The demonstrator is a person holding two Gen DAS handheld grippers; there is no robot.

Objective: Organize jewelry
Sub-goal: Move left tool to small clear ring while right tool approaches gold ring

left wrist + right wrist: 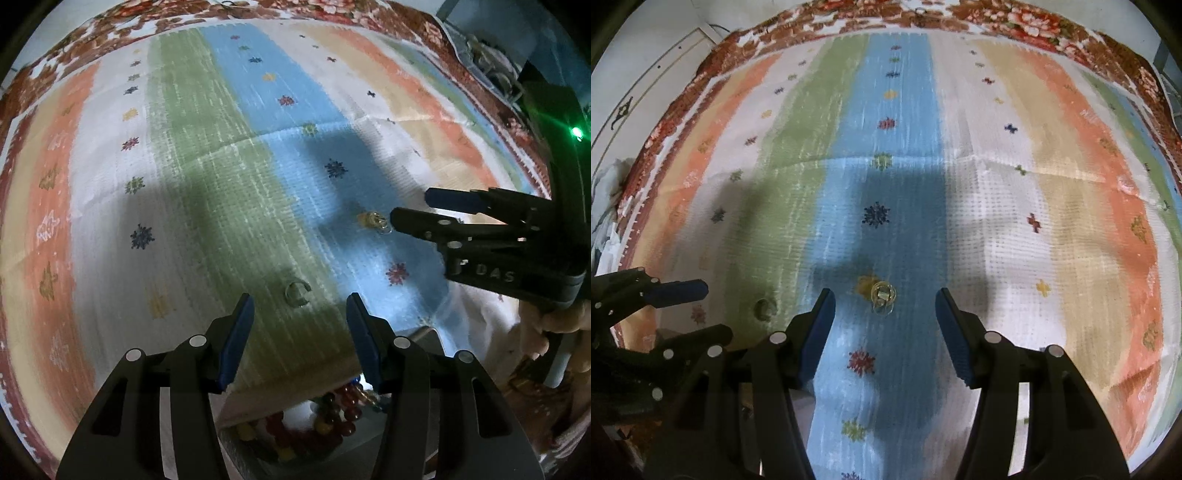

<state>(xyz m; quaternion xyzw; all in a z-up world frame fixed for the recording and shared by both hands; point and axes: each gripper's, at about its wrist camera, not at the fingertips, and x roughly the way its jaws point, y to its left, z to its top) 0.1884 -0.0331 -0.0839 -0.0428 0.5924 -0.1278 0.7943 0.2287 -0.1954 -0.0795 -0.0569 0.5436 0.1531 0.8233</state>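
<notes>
The cloth [979, 221] runs in long stripes of blue, green, white, tan and orange, dotted with small star and cross motifs in navy, red, yellow and green. Its border [997, 18] carries a red-and-brown flower print on white. Both grippers are black with blue pads [236, 339]. A small ring [296, 291] on the green stripe looks silvery grey. The beads [332, 417] under the left gripper are red, yellow and dark green.

A striped cloth [997, 221] with floral border lies partly in shadow.
</notes>
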